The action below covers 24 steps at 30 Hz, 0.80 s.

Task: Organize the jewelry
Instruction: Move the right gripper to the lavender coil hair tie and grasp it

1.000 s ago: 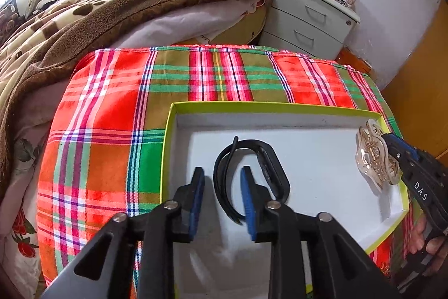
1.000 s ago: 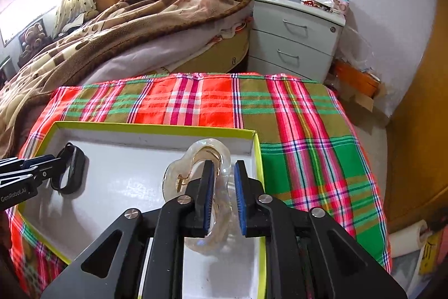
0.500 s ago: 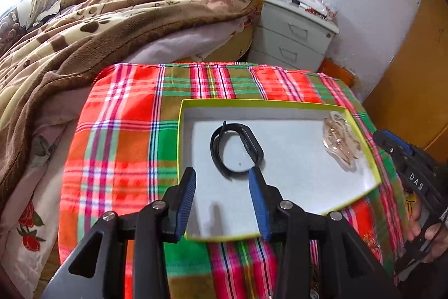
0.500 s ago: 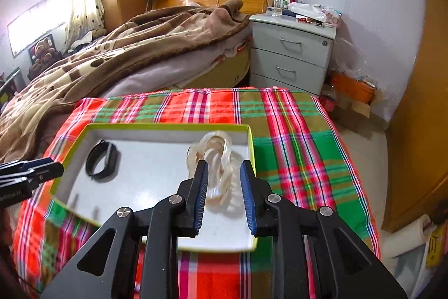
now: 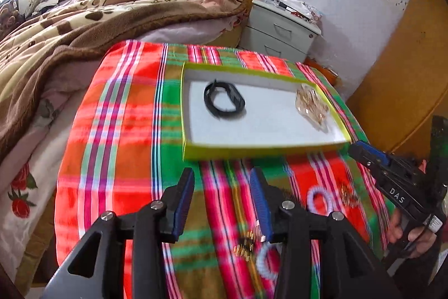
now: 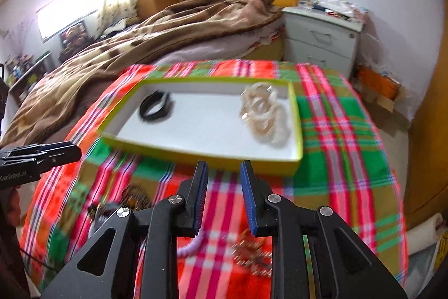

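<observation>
A white tray with a yellow-green rim [image 5: 263,149] [image 6: 201,156] lies on the plaid cloth. Inside it lie a black band [image 5: 224,101] [image 6: 155,106] at the left and a clear amber hair claw [image 5: 311,106] [image 6: 263,115] at the right. My left gripper [image 5: 222,201] is open and empty, in front of the tray. My right gripper [image 6: 224,192] is open and empty, also in front of the tray; it shows in the left wrist view [image 5: 364,156]. Loose pieces lie on the cloth near me: a lilac coil hair tie [image 5: 319,199] [image 6: 193,243], another pale coil tie [image 5: 266,261] and small gold pieces [image 5: 246,244] [image 6: 252,254].
The plaid cloth [image 5: 126,131] covers a small table beside a bed with a brown blanket [image 5: 84,18]. A grey nightstand [image 5: 280,30] stands behind. A wooden door [image 5: 406,74] is at the right. The left gripper shows at the left edge of the right wrist view [image 6: 42,156].
Both grippers have drawn back from the tray. The right gripper let go of the hair claw, which now lies in the tray. Loose hair ties and gold pieces have come into view.
</observation>
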{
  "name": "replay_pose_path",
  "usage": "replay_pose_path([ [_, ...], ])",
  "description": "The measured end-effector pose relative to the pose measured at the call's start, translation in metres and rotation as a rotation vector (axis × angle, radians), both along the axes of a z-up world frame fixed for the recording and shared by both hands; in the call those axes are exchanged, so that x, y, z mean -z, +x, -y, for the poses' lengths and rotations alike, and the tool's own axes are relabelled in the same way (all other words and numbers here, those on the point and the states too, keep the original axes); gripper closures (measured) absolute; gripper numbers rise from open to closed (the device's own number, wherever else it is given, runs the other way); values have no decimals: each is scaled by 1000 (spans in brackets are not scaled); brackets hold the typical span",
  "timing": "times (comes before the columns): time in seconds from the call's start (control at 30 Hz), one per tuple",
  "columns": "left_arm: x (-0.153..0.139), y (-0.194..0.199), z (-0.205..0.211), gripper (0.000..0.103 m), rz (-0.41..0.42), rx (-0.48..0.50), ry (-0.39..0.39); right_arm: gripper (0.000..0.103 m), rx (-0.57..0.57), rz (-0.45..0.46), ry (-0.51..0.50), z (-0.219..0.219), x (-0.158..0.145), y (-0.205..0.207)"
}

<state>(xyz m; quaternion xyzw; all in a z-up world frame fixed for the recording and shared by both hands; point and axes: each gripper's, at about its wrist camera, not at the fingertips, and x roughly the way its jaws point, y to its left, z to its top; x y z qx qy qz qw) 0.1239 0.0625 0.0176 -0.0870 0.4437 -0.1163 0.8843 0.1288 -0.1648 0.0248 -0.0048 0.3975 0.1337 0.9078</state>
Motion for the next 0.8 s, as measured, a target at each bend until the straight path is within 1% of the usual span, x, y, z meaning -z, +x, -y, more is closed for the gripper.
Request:
replay_pose_path([
  [0.07,4,-11,-3,60,-4,-9,-4,78,-22,-12,5,-4,6,-5],
  [0.23,11,-33,-15,60,9,0,-59,78,-49,-48,8,-11,20,-16],
  [0.43,20,-55,-26,58,0,-12,-52,77,-75,-72,-11,-15,30,-22],
  [0.47,22,-58,-27,57,-5,-9,-55,77,-83,-78,-10,-16,31,-22],
  [0.57,23,-61,-30,56,-19,-21,-39,77,-105,-112,-5,-18,37,-20],
  [0.7,24,-65,-33,56,-34,-14,-62,77,-112,-133,-48,-24,45,-21],
  [0.8,25,-67,-29,56,-41,-9,-61,77,-102,-119,-57,-25,46,-25],
])
